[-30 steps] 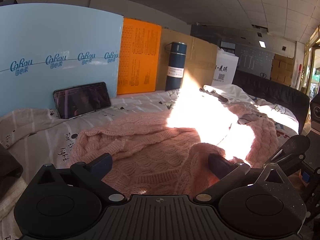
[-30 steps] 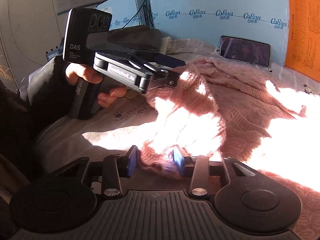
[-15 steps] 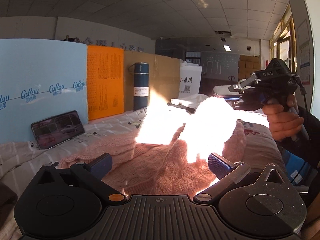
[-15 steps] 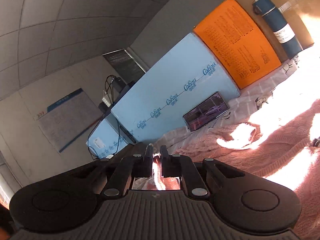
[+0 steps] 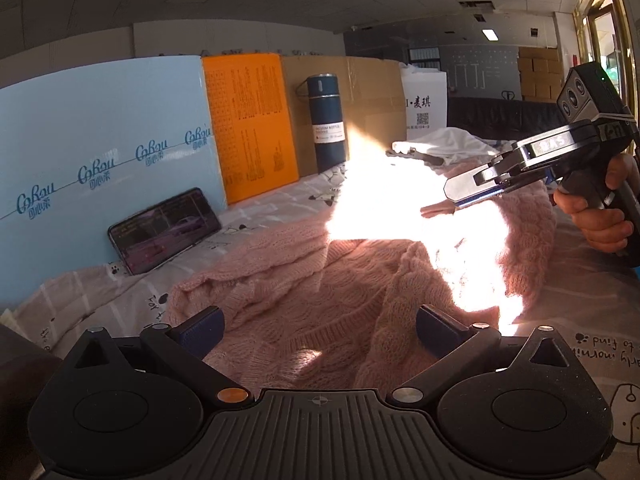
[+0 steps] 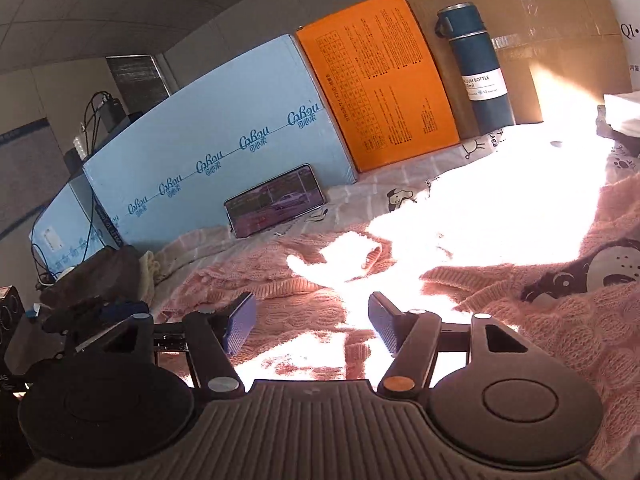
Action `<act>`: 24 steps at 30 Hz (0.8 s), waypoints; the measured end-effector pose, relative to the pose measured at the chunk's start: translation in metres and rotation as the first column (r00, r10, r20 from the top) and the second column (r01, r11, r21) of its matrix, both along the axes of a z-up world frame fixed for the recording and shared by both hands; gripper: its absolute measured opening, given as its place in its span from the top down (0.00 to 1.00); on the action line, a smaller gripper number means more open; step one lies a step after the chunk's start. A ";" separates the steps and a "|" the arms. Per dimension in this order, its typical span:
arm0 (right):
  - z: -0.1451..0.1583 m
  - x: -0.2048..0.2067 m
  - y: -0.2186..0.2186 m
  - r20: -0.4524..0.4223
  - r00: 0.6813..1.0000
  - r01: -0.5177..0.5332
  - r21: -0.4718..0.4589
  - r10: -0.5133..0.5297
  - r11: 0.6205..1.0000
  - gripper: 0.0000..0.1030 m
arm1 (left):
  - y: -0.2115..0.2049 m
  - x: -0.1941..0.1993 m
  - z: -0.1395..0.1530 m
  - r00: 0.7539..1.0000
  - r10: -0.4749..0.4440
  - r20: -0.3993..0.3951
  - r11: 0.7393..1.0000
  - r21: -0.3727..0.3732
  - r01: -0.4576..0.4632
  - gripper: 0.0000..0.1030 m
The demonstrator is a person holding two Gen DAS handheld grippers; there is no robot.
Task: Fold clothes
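1. A pink cable-knit sweater (image 5: 320, 292) lies crumpled on a printed bedsheet (image 5: 280, 204), a hard patch of sunlight washing out its middle. Loose folds and a ribbed hem face the left wrist camera.
2. The left gripper (image 5: 318, 326) hangs over the near hem with its jaws wide; knit shows between the pads but neither presses on it.
3. The right gripper (image 6: 312, 320) has its jaws opening over the sweater, nothing pinched between them. A second ago they were closed on a bunch of knit, then fully shut; that cloth has dropped free.
4. In the left view the right gripper has come in at the far right, held by a hand (image 5: 600, 216).
5. Standing behind: a dark blue vacuum bottle (image 5: 328, 120), lid closed, contents unseen; a phone (image 5: 164, 228) leaning on a light blue box (image 5: 100, 140); an orange box (image 5: 250, 124).
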State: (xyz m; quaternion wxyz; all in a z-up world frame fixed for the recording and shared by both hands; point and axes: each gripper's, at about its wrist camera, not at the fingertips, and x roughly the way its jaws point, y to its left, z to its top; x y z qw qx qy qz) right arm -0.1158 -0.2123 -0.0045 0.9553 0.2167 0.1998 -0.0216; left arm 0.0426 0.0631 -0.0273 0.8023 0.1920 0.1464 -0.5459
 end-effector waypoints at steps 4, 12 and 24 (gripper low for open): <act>-0.004 0.010 0.013 -0.083 0.996 -0.042 -0.084 0.035 0.996 0.31 | -0.008 -0.011 -0.007 0.997 -0.019 0.072 0.996 0.091 0.012 0.00; -0.023 0.026 0.039 -0.209 0.978 -0.065 -0.295 0.002 0.953 0.28 | 0.005 -0.018 0.002 0.993 -0.072 0.089 0.997 -0.011 0.073 0.00; -0.004 -0.023 0.031 -0.019 0.998 0.054 -0.310 -0.062 0.949 0.00 | 0.003 -0.051 0.000 0.944 -0.313 0.105 0.950 0.023 0.313 0.00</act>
